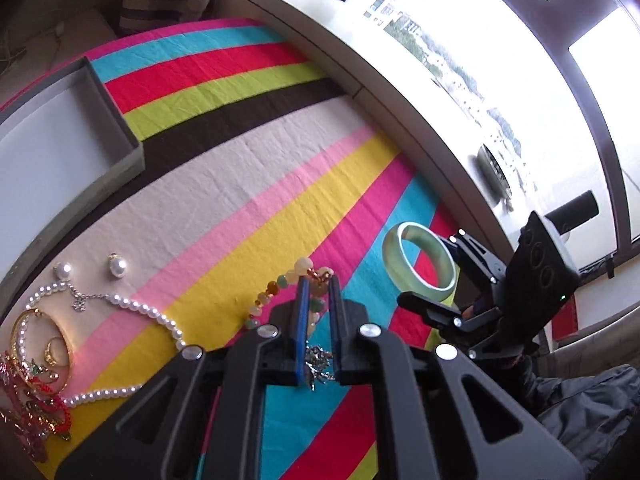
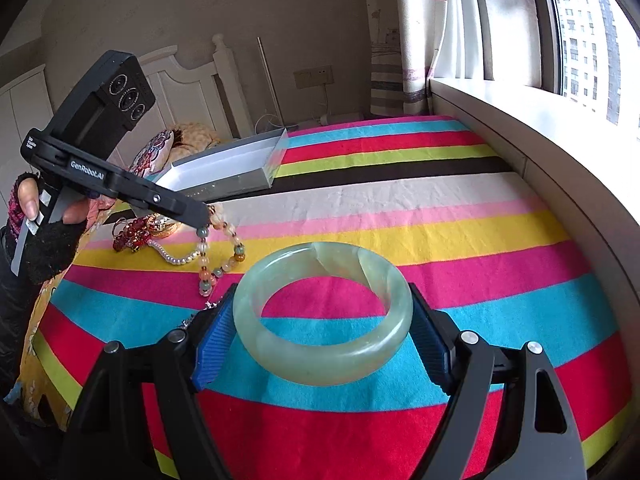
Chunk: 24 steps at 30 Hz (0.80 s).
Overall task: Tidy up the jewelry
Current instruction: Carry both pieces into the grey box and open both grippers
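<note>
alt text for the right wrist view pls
The right hand-held gripper clasps a pale green jade bangle above a striped bedspread. To its left, the left hand-held gripper lifts a beaded bracelet; an open grey box sits behind.

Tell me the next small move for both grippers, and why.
Probably carry both pieces toward the grey box and set them inside. The right gripper is clamped on the jade bangle, the left gripper pinches the beaded bracelet, and the box looks bare.

"GenRobot.AI" in white on left gripper [image 2: 206, 216] body.
</note>
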Each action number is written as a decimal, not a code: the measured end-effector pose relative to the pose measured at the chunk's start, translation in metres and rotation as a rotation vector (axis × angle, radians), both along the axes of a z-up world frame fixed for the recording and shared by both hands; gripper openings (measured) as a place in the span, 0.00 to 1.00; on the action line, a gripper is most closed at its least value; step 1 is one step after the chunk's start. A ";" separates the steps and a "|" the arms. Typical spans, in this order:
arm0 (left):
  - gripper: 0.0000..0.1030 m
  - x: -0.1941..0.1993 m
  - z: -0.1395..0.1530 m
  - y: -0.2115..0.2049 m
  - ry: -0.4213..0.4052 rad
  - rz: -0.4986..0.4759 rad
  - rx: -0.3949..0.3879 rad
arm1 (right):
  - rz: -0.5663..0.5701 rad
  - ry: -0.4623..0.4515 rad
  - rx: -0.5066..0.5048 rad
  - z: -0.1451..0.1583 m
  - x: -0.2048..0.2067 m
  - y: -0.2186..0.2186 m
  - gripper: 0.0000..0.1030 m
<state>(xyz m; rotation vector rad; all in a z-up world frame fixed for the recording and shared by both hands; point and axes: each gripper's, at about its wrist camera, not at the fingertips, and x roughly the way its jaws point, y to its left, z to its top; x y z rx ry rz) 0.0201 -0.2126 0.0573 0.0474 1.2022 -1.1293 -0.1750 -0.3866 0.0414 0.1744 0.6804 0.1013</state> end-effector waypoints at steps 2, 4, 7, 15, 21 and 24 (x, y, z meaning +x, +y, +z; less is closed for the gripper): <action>0.09 0.006 0.012 0.018 -0.014 0.043 -0.051 | 0.021 -0.009 -0.014 0.005 0.009 0.007 0.76; 0.09 0.011 0.024 0.034 -0.027 0.078 -0.092 | 0.051 -0.017 -0.032 0.011 0.019 0.016 0.76; 0.09 0.022 0.041 0.059 -0.064 0.141 -0.115 | 0.099 -0.025 -0.075 0.020 0.041 0.032 0.76; 0.09 0.075 0.059 0.120 -0.160 0.379 -0.067 | 0.251 0.001 -0.117 0.041 0.138 0.074 0.76; 0.09 0.117 0.046 0.173 -0.146 0.540 -0.035 | 0.321 0.056 -0.085 0.042 0.230 0.108 0.76; 0.09 0.130 0.044 0.191 -0.178 0.614 -0.005 | 0.327 0.095 -0.098 0.032 0.268 0.125 0.76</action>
